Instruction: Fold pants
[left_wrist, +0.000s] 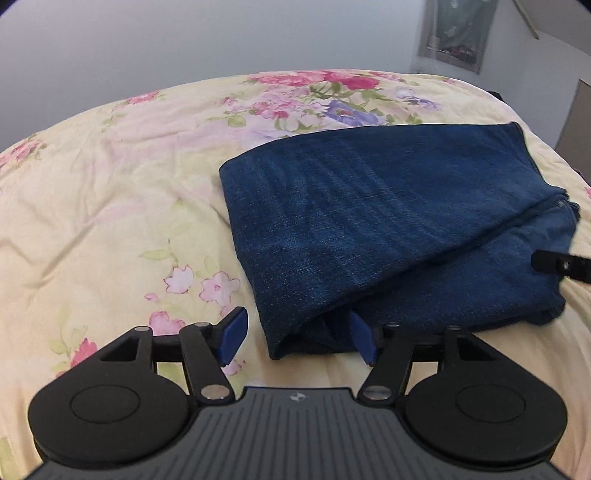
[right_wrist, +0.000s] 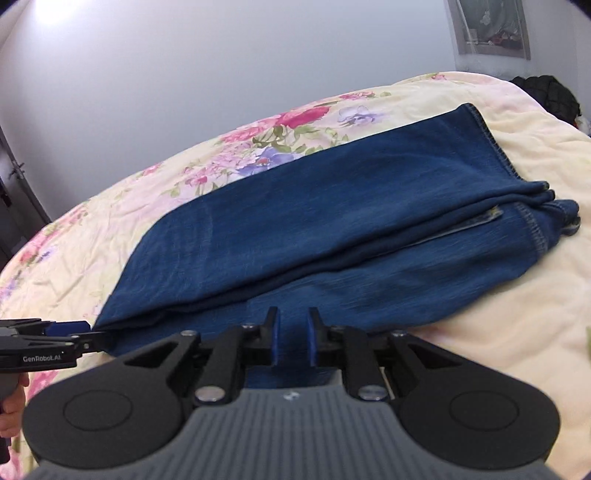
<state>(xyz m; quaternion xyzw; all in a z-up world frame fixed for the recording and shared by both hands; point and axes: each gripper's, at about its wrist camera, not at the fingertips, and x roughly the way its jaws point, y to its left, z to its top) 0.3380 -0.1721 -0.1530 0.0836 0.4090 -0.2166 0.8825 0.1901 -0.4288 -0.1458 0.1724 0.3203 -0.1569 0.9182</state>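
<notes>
Dark blue jeans (left_wrist: 376, 221) lie folded on a floral bedspread (left_wrist: 110, 206); they also show in the right wrist view (right_wrist: 332, 221). My left gripper (left_wrist: 295, 334) is open, its blue pads on either side of the folded near corner of the jeans. My right gripper (right_wrist: 293, 336) has its pads a narrow gap apart, with the near edge of the jeans between them; whether they pinch the cloth I cannot tell. The left gripper shows at the left edge of the right wrist view (right_wrist: 85, 334), and a right gripper finger (left_wrist: 561, 266) shows at the right edge of the left wrist view.
The bed's yellow cover (right_wrist: 480, 314) with pink flowers spreads around the jeans. A grey wall is behind. A dark bundle (right_wrist: 550, 96) lies at the bed's far right. A door (right_wrist: 14, 192) stands at the left.
</notes>
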